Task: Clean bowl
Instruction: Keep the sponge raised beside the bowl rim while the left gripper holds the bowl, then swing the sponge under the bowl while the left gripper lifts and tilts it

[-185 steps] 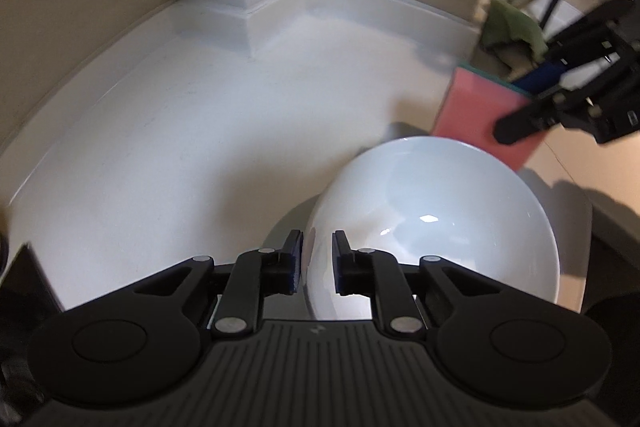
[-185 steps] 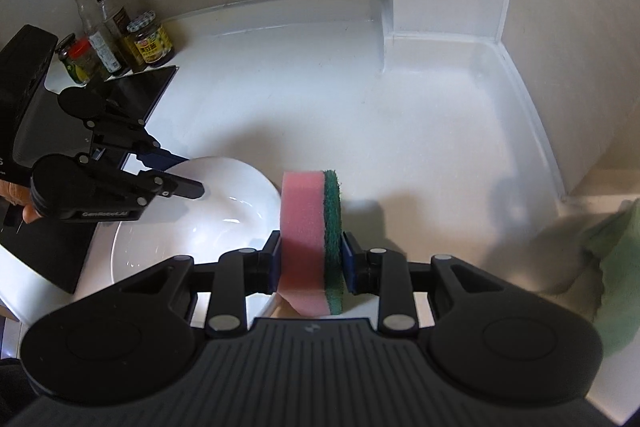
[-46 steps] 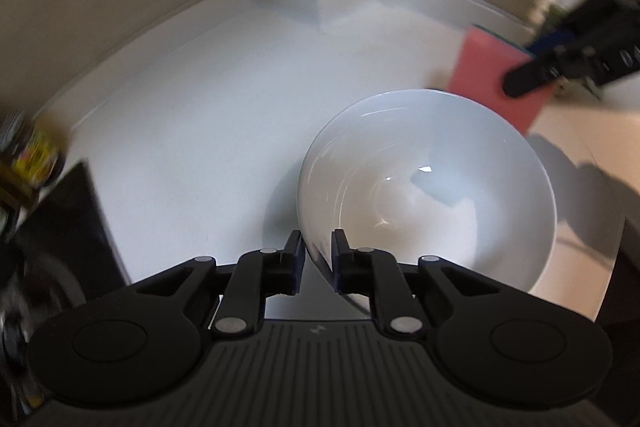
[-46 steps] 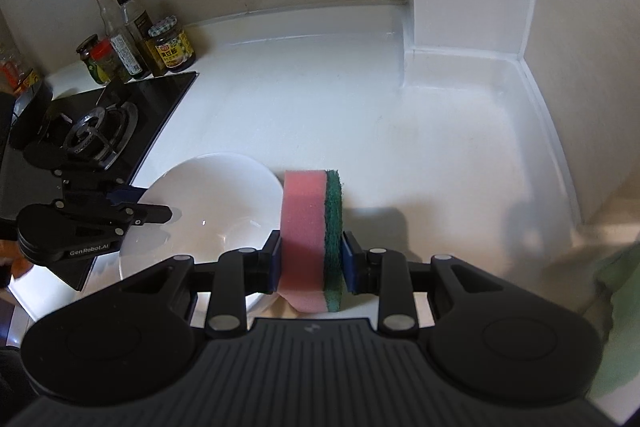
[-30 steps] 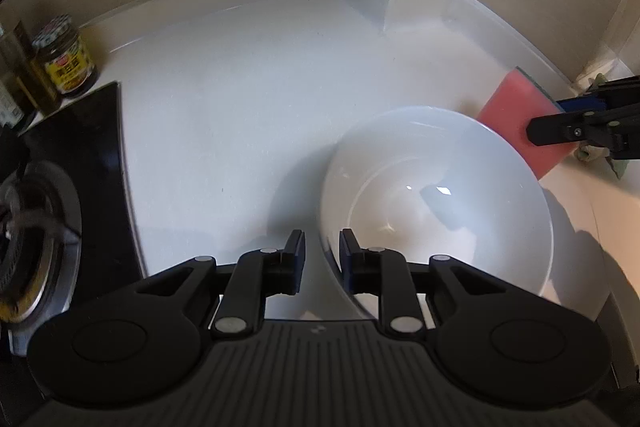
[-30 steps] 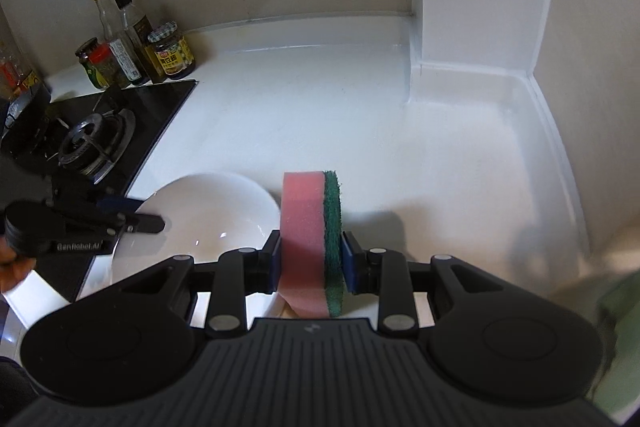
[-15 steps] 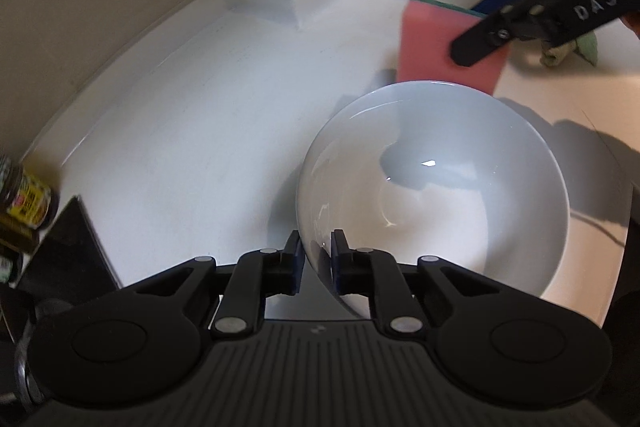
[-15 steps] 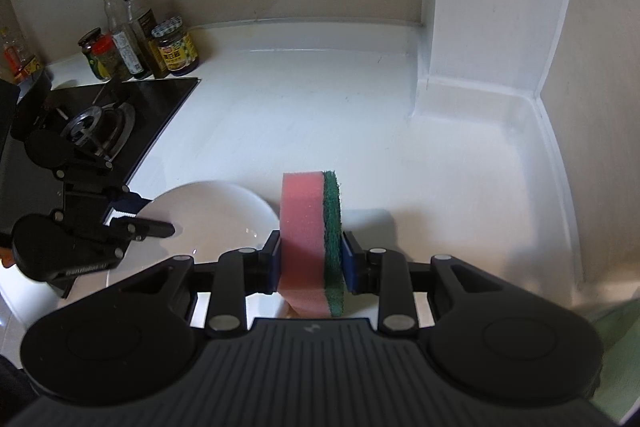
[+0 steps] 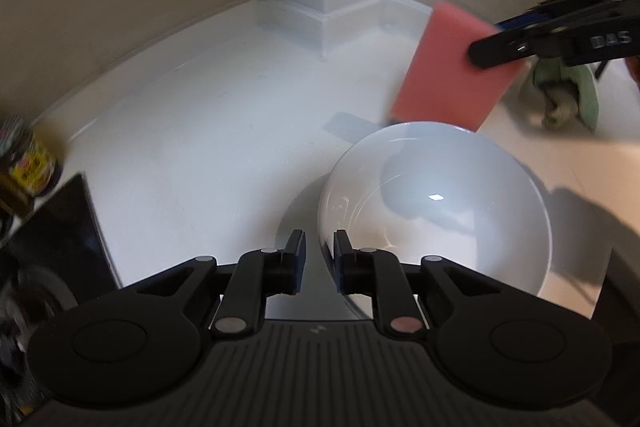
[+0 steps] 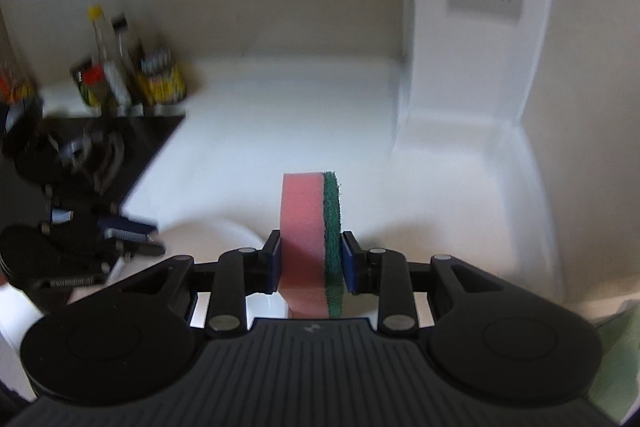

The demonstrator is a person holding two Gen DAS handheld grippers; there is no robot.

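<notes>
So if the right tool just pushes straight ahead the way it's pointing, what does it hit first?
Probably the bare white counter beyond the bowl, which sits lower left of the sponge; depth is hard to judge.

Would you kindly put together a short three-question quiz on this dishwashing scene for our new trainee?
1. True or false: the left claw grips the rim of the white bowl.
2. Which face of the sponge touches the right-hand finger of the right claw: A) pink foam, B) green scouring pad?
3. Fill in: in the left wrist view the sponge is held ____ the bowl, not inside it.

Key: 1 true. 2 B. 3 above, over the far rim.
</notes>
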